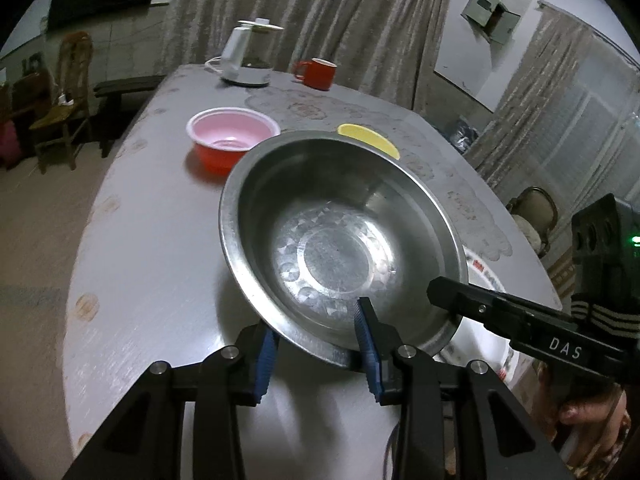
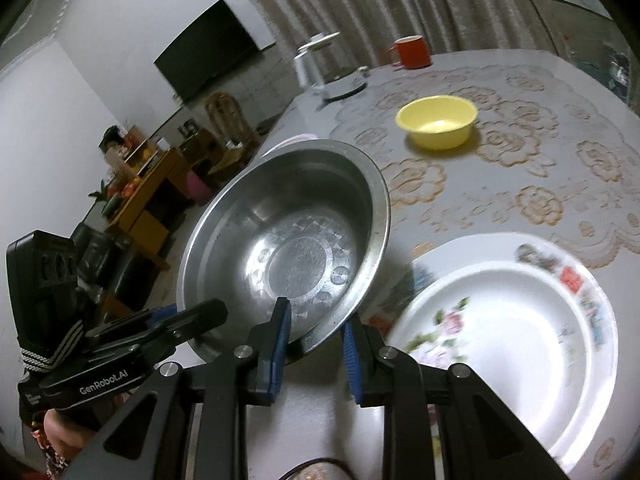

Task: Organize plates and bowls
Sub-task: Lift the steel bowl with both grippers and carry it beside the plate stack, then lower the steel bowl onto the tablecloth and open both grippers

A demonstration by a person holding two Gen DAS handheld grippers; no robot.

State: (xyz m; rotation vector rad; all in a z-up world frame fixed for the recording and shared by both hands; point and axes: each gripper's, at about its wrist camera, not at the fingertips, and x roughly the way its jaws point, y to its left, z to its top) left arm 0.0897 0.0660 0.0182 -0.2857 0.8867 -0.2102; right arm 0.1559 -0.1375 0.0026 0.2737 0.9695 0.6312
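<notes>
A steel bowl (image 1: 340, 236) is held tilted above the table by both grippers; it also shows in the right wrist view (image 2: 288, 240). My left gripper (image 1: 316, 332) straddles its near rim, one blue pad inside and one outside. My right gripper (image 2: 316, 328) straddles the rim the same way and shows in the left wrist view (image 1: 452, 296). A white floral plate (image 2: 508, 336) lies to the right, partly under the bowl. A yellow bowl (image 2: 438, 122) and a red bowl with a pink inside (image 1: 232, 140) stand further back.
A white kettle (image 1: 248, 56) and a red mug (image 1: 316, 74) stand at the far end of the grey table (image 1: 140, 260). A lace mat (image 2: 520, 184) covers part of the table. Chairs and a bench stand on the floor to the left.
</notes>
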